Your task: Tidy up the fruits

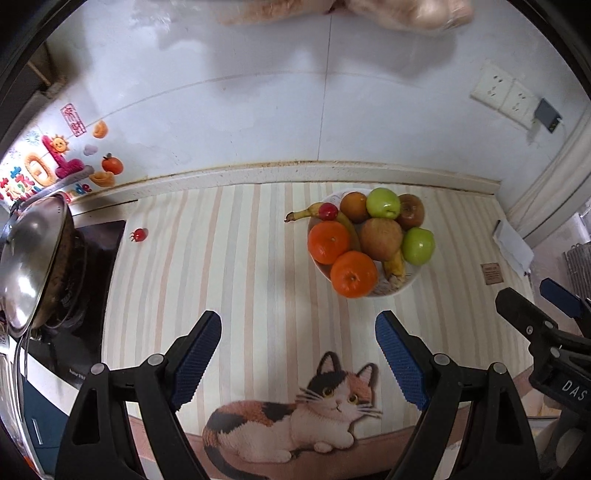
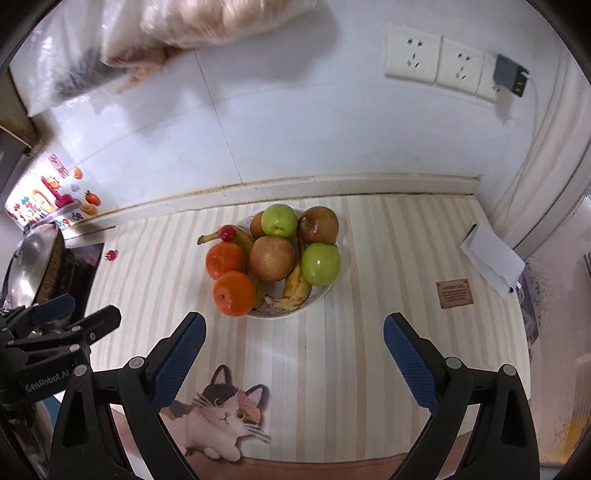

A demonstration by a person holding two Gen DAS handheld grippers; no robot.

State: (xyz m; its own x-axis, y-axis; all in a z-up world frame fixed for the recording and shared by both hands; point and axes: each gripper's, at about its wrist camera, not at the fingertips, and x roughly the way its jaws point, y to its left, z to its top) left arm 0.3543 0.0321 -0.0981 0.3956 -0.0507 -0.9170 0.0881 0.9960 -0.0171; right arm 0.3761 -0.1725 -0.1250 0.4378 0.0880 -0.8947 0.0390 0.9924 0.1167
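Observation:
A white bowl (image 1: 391, 290) (image 2: 280, 314) stands on the striped mat near the wall, heaped with two oranges (image 1: 352, 274), two green apples (image 1: 383, 202), reddish apples (image 1: 380, 238) and bananas (image 1: 395, 266). A small red tomato (image 1: 328, 211) rests on a banana in the bowl. Another tomato (image 1: 139, 234) (image 2: 110, 254) lies alone on the mat by the stove. My left gripper (image 1: 297, 332) hovers open and empty in front of the bowl. My right gripper (image 2: 295, 325) hangs beside it, open wide, nothing between its pads.
A wok with a steel lid (image 1: 29, 258) sits on the stove at the left. Folded white paper (image 2: 491, 258) and a brown label (image 2: 454, 293) lie at the right. Wall sockets (image 2: 436, 61) and a hanging plastic bag (image 2: 207, 22) are above.

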